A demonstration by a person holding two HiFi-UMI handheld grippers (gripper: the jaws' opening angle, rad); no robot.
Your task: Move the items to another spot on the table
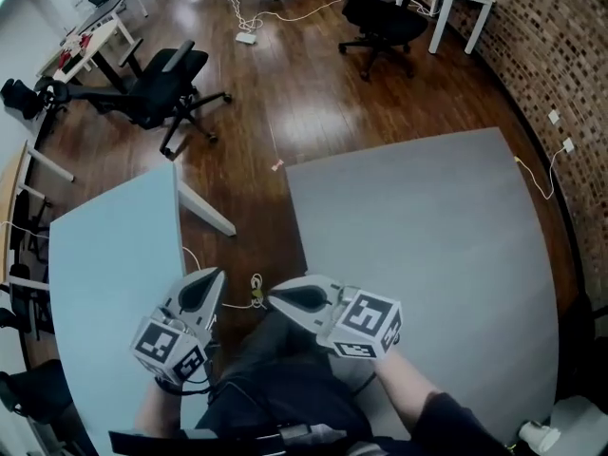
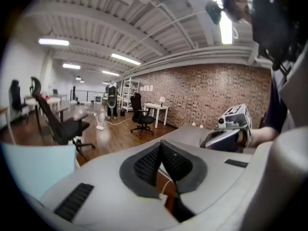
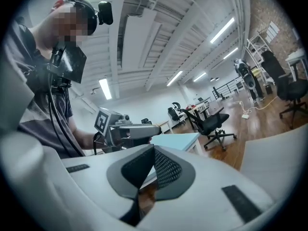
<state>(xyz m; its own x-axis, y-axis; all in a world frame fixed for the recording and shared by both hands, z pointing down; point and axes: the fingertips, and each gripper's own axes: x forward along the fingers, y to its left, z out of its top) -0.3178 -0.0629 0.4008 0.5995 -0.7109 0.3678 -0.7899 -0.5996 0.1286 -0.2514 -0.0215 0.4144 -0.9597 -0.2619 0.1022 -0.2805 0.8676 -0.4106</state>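
Observation:
No loose item shows on either table. My left gripper (image 1: 211, 275) and right gripper (image 1: 274, 298) hang side by side over the person's lap, in the gap between the light blue table (image 1: 104, 255) and the grey table (image 1: 427, 245). Both are shut with nothing between the pads. In the left gripper view the jaws (image 2: 161, 147) meet in a closed point, and the right gripper (image 2: 206, 140) shows beside them at the right. In the right gripper view the jaws (image 3: 154, 150) are closed too, with the left gripper (image 3: 155, 128) just beyond them.
A black office chair (image 1: 157, 84) stands on the wood floor behind the blue table, another chair (image 1: 385, 17) farther back. A cable (image 1: 255, 288) lies on the floor between the tables. A white object (image 1: 541, 435) sits at the lower right. A brick wall (image 1: 560, 55) runs along the right.

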